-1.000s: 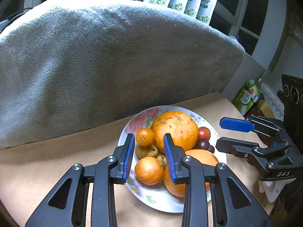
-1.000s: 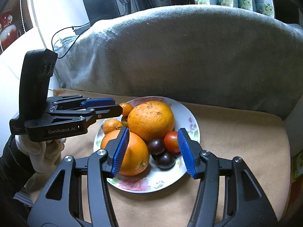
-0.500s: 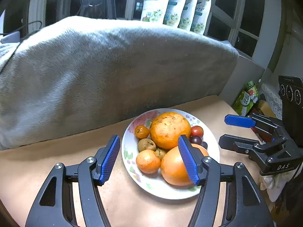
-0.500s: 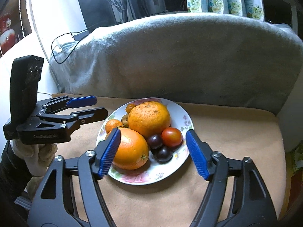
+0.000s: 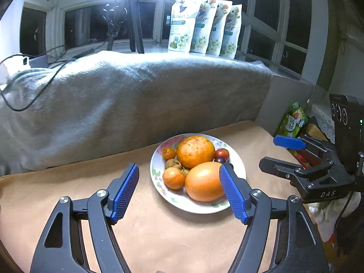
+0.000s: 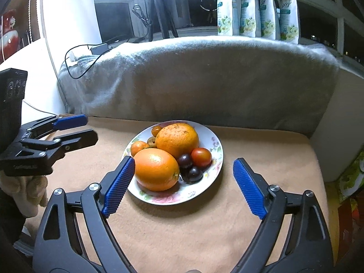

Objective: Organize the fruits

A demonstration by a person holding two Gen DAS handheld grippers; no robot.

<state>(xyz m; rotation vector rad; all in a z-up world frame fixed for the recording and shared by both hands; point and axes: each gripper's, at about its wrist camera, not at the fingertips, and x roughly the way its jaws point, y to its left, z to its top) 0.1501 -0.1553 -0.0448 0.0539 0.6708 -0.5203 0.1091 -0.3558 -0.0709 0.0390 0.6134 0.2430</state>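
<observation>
The fruits sit heaped on the plate (image 6: 213, 141) mid-table, so sorting looks done or paused. Left gripper (image 5: 179, 190) and right gripper (image 6: 183, 185) hover short of it, jaws just opened wide, nothing between them. Any next pick needs a fresh approach. Tan cloth (image 6: 261, 145) covers the table; a grey blanket (image 6: 204, 79) and pouches (image 5: 204, 22) stand behind.
</observation>
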